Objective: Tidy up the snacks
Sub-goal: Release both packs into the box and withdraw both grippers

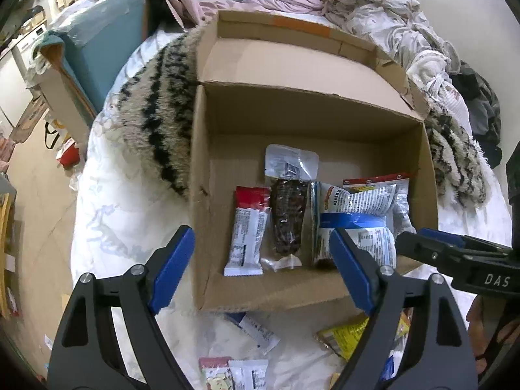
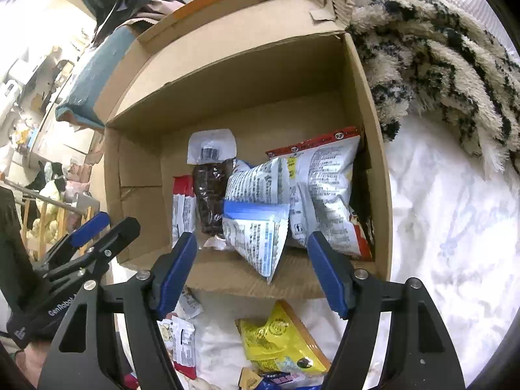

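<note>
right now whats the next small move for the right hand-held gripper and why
Probably lower the right hand-held gripper onto the yellow snack bag just below it. Its jaws are open and empty, the cardboard box already holds several packets, and that bag lies outside on the white bedding.

A lived-in bedroom is indicated: a white bedsheet (image 2: 455,227), a furry striped blanket (image 1: 156,113), heaped clothing (image 1: 357,3) and cluttered household goods (image 2: 32,97) on the floor are observed.
</note>
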Demonstrator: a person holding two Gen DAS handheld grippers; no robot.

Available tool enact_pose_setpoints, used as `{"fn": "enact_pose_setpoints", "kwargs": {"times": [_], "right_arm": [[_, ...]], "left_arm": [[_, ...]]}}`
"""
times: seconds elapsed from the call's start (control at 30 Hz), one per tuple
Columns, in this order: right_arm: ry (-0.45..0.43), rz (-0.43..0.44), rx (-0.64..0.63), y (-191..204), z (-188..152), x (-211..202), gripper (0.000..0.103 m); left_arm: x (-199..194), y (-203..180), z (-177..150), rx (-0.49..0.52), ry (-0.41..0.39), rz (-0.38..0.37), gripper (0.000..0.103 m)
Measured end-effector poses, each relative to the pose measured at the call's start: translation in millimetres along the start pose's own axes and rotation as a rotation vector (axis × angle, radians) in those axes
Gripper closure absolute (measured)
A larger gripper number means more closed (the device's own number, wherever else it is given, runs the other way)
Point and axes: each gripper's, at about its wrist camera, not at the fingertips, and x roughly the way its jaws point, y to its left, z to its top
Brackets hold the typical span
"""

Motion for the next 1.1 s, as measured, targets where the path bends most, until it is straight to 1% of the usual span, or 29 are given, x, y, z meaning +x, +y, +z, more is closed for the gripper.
{"fn": "enact_pose_setpoints", "kwargs": {"times": [0.13, 0.23, 0.4, 0.53, 0.73, 0.83, 0.97, 1.1], "right_arm": [[-0.026, -0.026, -0.018, 3, -10, -9, 0.027], [-0.051, -0.026, -0.010, 3, -20, -19, 0.027], [-0.089, 0.007, 0.012, 3, -39, -38, 0.027], [-0.121, -0.016, 0.002, 5, -56, -54, 0.027], [-0.128, 0.007, 0.031, 4, -80, -67, 0.027], [-0.137, -0.006, 0.015, 8, -93, -72, 0.027], [-0.148, -0.008, -0.013, 15, -110, -78, 0.027], [-0.168, 0.000, -0.017, 16, -126, -85, 0.027]], "left_arm": [[-18, 6, -6, -0.011, -0.019, -0.005, 0.020], [-32, 10, -18, -0.011, -0.053, 0.031, 0.020], [-42, 17, -35, -0.017, -0.015, -0.002, 0.020], [-53, 23, -49, -0.002, -0.002, 0.003, 0.020], [-70, 32, -72, 0.013, -0.004, 0.022, 0.020], [-77, 37, -82, 0.005, -0.002, 0.018, 0.020], [-86, 40, -96, 0.010, -0.011, 0.034, 0.020], [-89, 44, -109, 0.003, 0.012, 0.034, 0.020]]}}
